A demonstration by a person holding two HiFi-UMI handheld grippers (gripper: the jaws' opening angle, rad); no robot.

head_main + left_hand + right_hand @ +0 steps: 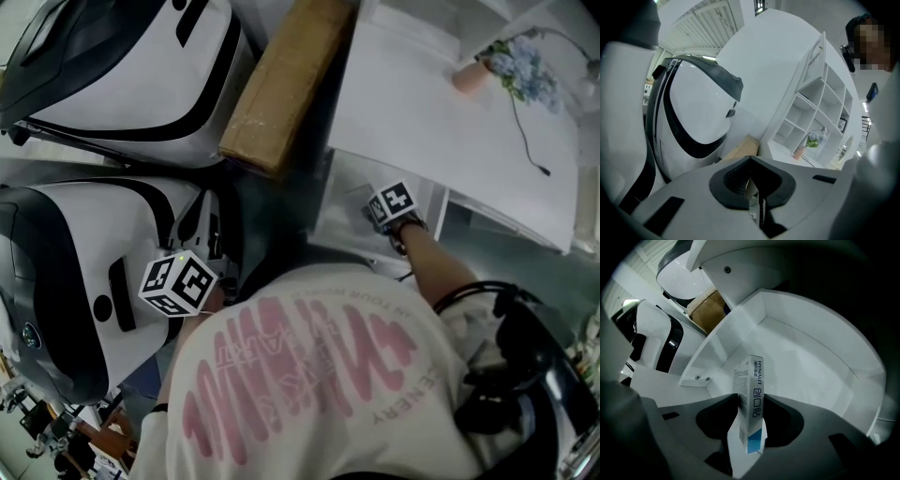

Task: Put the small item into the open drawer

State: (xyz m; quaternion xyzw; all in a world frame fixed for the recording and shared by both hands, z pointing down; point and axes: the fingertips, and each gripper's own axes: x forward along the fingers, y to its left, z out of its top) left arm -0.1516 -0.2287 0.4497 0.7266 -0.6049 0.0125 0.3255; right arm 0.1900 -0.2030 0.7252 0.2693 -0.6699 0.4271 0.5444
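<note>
The left gripper (752, 180) sits clenched on nothing beside the big white-and-black shells (112, 84), probably parked there to keep out of the way. A cardboard carton (281, 84) lies between them and the white cabinet (450, 122). Further right, the right gripper (751, 404) points down into the open drawer (811, 352), jaws slack either side of the small box (752, 376), which stands on end inside, seemingly let go
</note>
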